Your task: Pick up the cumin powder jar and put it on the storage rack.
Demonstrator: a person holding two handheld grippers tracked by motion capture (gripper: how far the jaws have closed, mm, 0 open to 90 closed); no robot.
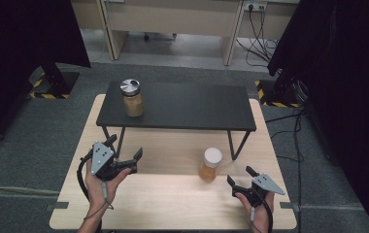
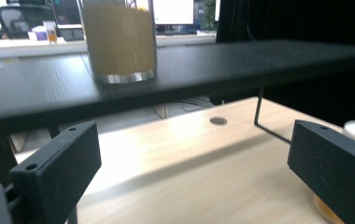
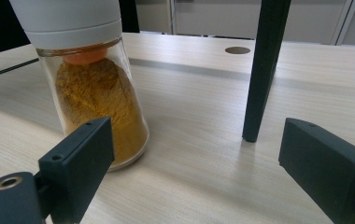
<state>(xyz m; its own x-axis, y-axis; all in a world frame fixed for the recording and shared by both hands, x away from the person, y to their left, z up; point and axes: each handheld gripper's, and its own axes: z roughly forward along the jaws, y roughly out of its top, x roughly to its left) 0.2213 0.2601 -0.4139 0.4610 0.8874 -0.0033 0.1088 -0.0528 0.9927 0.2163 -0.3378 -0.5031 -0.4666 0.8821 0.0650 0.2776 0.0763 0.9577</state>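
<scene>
Both hands rest low, left gripper (image 1: 124, 154) and right gripper (image 1: 241, 175) open.

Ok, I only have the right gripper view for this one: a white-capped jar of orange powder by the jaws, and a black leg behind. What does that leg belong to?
Observer: It belongs to a low black shelf that stands across the far half of the wooden table.
Operator: Is anything on the shelf?
Observer: One jar with a silver lid and tan contents, near the shelf's left end.
Operator: And where is the other hand?
Observer: The left gripper is on the person's side of the shelf's left end. Its jaws are open with nothing between them.
</scene>
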